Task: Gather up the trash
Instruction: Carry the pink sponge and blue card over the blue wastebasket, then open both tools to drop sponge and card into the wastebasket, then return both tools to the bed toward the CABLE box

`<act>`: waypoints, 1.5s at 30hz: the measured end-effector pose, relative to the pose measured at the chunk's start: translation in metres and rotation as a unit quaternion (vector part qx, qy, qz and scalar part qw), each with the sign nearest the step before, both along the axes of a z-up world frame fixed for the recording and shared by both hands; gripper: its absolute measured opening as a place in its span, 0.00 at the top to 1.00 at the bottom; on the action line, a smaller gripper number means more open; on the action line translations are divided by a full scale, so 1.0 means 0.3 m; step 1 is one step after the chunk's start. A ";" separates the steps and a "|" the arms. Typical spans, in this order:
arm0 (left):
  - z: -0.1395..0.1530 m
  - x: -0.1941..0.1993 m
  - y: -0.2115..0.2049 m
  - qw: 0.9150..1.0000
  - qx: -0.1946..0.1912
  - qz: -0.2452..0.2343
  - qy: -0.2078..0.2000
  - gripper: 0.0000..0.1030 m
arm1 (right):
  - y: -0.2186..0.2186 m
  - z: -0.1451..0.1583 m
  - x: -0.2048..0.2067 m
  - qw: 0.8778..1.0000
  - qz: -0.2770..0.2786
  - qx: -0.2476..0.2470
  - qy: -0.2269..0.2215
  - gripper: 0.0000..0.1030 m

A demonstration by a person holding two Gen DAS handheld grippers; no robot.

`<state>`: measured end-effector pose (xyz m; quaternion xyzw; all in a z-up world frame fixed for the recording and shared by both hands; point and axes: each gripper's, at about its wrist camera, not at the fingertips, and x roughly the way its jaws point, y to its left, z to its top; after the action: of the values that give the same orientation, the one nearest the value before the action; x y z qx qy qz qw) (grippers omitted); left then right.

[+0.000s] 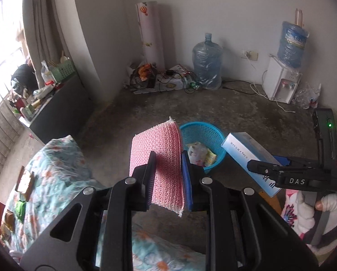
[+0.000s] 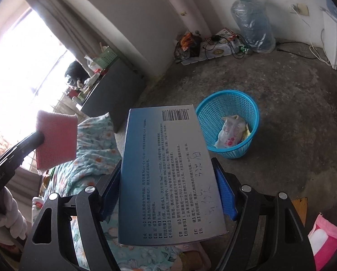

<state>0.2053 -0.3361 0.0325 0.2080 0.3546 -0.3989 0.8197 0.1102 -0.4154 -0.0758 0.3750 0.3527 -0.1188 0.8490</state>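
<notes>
Sponge (image 1: 156, 164), pink and netted, stands on edge in the left wrist view, pinched between the two pads of the left gripper (image 1: 167, 180), whose jaws are drawn narrow onto it. The tongs angle down and forward over the floral bedspread (image 1: 55, 169) at near left. Past the sponge's far edge the blue basket (image 1: 213, 133) stands on the concrete floor (image 1: 146, 117), with wrappers (image 1: 199, 154) lying inside it. To the right the right gripper (image 1: 267, 170) reaches in from the side, carrying a white and blue box (image 1: 243, 146) whose far corner comes close to the basket's right rim. A hand (image 1: 324, 205) in a pale fluffy sleeve wraps that gripper's handle at far right. Bare floor lies open around the basket, back to the water jug (image 1: 206, 63) and dispenser (image 1: 281, 83) along the far wall.

In the right wrist view the right gripper (image 2: 168, 192) has its jaws set wide, the blue pads pressing the two long sides of the box (image 2: 166, 176), which lies printed face up and points forward and down. The basket (image 2: 247, 113) sits just beyond the box's far right corner, on open floor (image 2: 281, 79). At left the left gripper (image 2: 41, 137) holds the sponge (image 2: 55, 137) up above the bedspread (image 2: 94, 149).
</notes>
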 end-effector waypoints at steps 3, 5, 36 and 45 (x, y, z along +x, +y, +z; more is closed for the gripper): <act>-0.092 0.073 -0.119 0.997 -0.008 -0.014 0.076 0.80 | -0.097 -0.093 0.020 0.998 -0.030 0.046 0.005 0.30; -0.164 0.126 -0.186 0.991 -0.019 -0.021 0.130 0.80 | -0.153 -0.159 0.040 0.996 -0.046 0.076 0.011 0.30; -0.267 0.369 -0.235 0.974 -0.147 0.036 0.167 0.34 | -0.341 -0.366 0.184 0.995 -0.088 0.045 -0.001 0.17; 0.099 0.102 0.361 0.978 -0.184 0.068 0.071 0.20 | 0.022 0.055 0.130 0.989 0.049 -0.095 -0.106 0.10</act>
<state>0.2361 -0.2279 0.0622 0.0003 0.3456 -0.4147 0.8418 0.1493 -0.4088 -0.0594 0.2857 0.2655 -0.0699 0.9182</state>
